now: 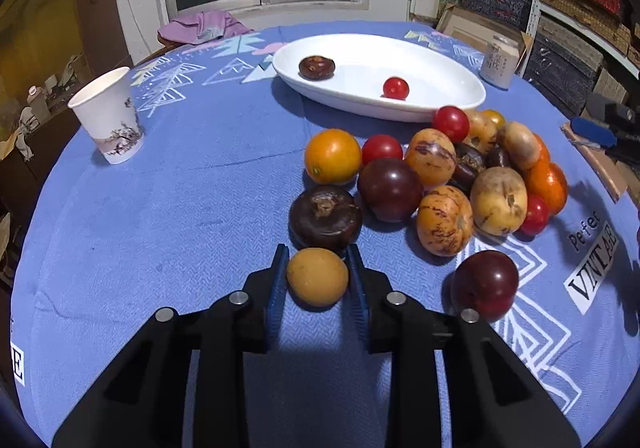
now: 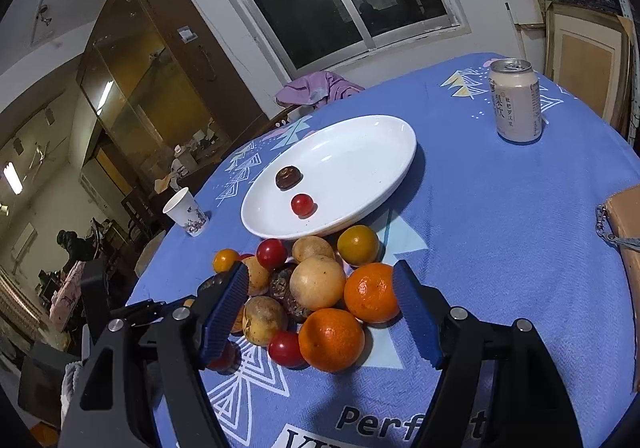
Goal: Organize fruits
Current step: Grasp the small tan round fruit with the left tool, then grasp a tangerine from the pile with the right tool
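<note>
One round bench [image 1: 160,228] is being covered by a blue patterned cloth [image 2: 500,228], and everything else is being carried on it. Toward the far side, a white oval dish [image 1: 440,63] is being occupied by just two pieces: a dark brown fruit [image 1: 317,67] and a small red tomato [image 1: 395,87], lying apart from each other. Just in front of the dish, a heap of fruit [image 1: 440,167] is being kept on the cloth, made up of oranges, red tomatoes, dark plums and tan spotted fruits touching one another. A paper cup [image 1: 108,115] is being left upright well to the left, and a drink can [image 2: 515,101] upright beyond the dish. At the near edge of the heap, a small tan fruit [image 1: 317,276] is being clamped by the left gripper [image 1: 317,268], both blue pads being pressed against its sides. The right gripper [image 2: 320,300] is being held wide apart over the oranges, nothing being gripped.
</note>
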